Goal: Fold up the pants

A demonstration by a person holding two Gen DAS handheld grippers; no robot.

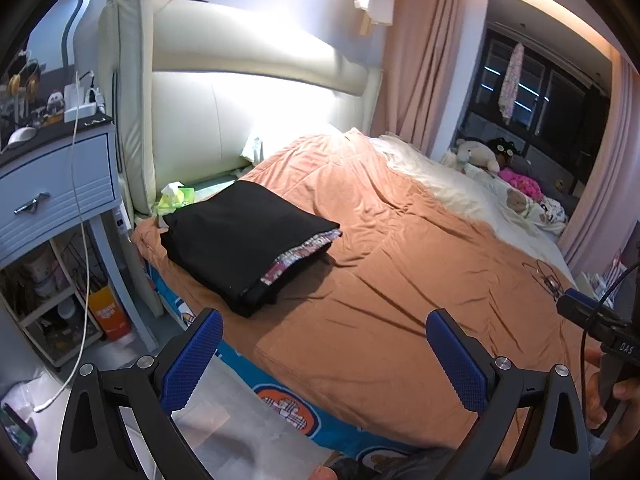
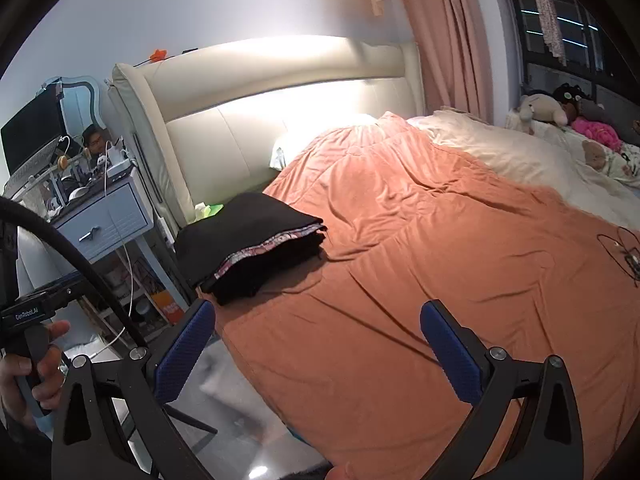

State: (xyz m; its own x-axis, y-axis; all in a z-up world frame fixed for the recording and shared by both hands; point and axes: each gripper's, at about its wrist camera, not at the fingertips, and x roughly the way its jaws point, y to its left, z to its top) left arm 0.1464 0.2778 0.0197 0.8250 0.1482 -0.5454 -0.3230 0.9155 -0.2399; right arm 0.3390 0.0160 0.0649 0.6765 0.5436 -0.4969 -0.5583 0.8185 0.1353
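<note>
At about ten o'clock on the bed (image 1: pixel 400 280), near the headboard corner, the black pants (image 1: pixel 244 244) are lying folded into a compact stack, so I am judging the fold finished; both the left tool (image 1: pixel 324 356) and the right tool (image 2: pixel 316 344) are hanging released and empty, clear of the cloth. Next I am only needing to check the stack for loose edges. The left view is showing the floor under the nightstand (image 1: pixel 56 184), while the right view is showing a monitor (image 2: pixel 34 132) above it.

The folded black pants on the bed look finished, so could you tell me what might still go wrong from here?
1. The folded pants lie near the corner of the orange blanket, beside the bed edge; a tug on the blanket could tip them off.
2. The stack's layers look loose at the patterned edge, so a brush from the open left gripper or right gripper could undo the fold.
</note>
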